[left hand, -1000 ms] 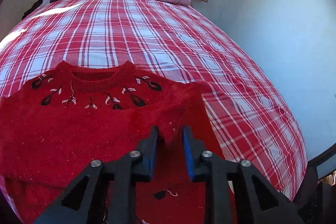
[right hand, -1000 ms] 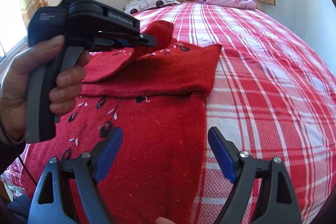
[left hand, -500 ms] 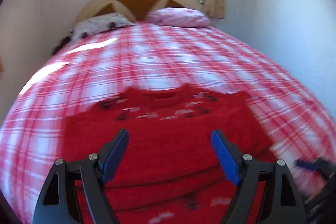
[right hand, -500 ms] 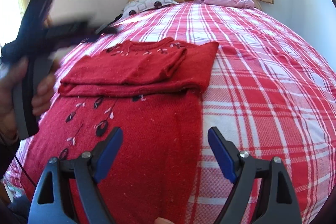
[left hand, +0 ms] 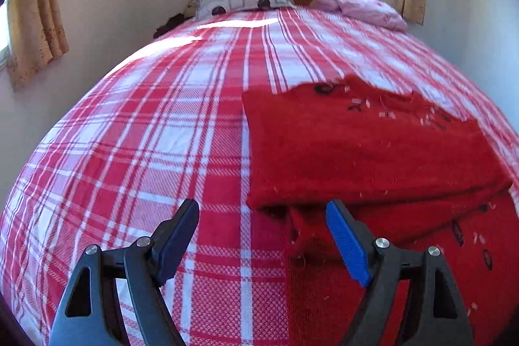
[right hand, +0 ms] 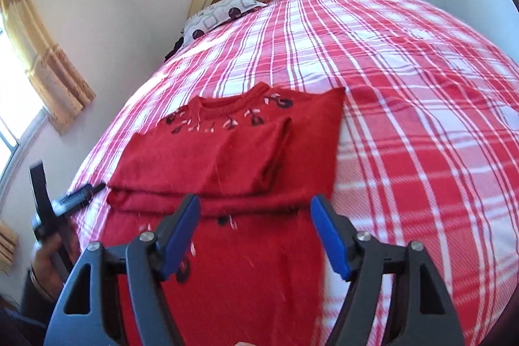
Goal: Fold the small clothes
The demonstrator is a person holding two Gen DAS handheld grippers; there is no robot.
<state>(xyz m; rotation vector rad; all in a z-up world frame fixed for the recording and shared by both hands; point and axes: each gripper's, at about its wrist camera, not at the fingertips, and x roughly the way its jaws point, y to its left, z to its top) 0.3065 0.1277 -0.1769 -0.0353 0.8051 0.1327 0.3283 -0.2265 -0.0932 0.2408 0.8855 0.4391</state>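
Now your left gripper (left hand: pixel 262 244) is wide apart and holds nothing, just above the bed (left hand: pixel 146 132), by the sweater's (left hand: pixel 373 151) left edge. From your right side, your right gripper (right hand: pixel 256 237) is apart too, over the sweater (right hand: pixel 227 151), whose sleeves are folded in.

Red knit sweater (right hand: pixel 227 151) w/ black & white embroidery at neck, sleeves folded in, flat on plaid bed, collar twd headboard
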